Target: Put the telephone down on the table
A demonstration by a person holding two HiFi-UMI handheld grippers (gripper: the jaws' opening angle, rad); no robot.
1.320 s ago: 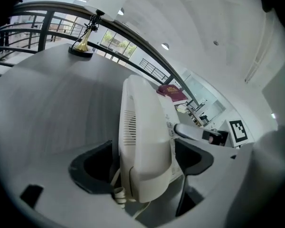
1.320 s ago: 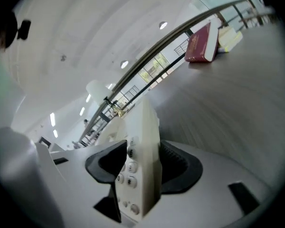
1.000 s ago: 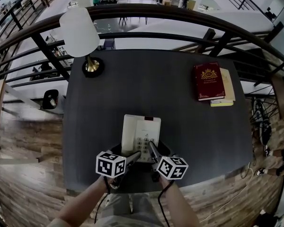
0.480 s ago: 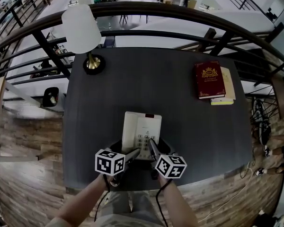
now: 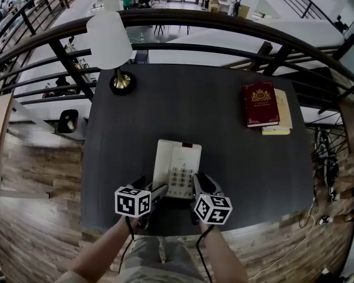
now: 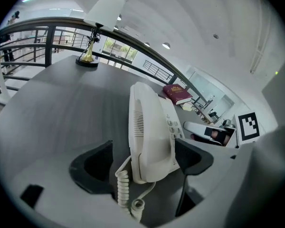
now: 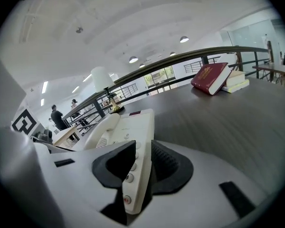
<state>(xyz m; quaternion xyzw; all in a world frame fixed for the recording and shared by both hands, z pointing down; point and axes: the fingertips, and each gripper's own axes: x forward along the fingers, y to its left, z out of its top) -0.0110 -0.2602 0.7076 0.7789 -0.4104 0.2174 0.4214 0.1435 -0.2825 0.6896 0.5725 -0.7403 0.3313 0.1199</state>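
Narrower than a second ago, the right claw (image 7: 143,161) is closing its jaws on the right edge of the telephone (image 5: 177,165), which lies near the table's (image 5: 236,158) front edge; the left claw (image 6: 147,151) stands wide open astride its near end

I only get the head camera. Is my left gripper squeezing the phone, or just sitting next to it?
Observer: Not squeezing. The left gripper view shows the left gripper open, the telephone between its jaws with a clear gap on the handset side.
Operator: And my other one?
Observer: The right gripper is closing, its pads on either side of the telephone's keypad edge.
Operator: Is anything poking out underneath?
Observer: A coiled cord curls out from the handset's near end.
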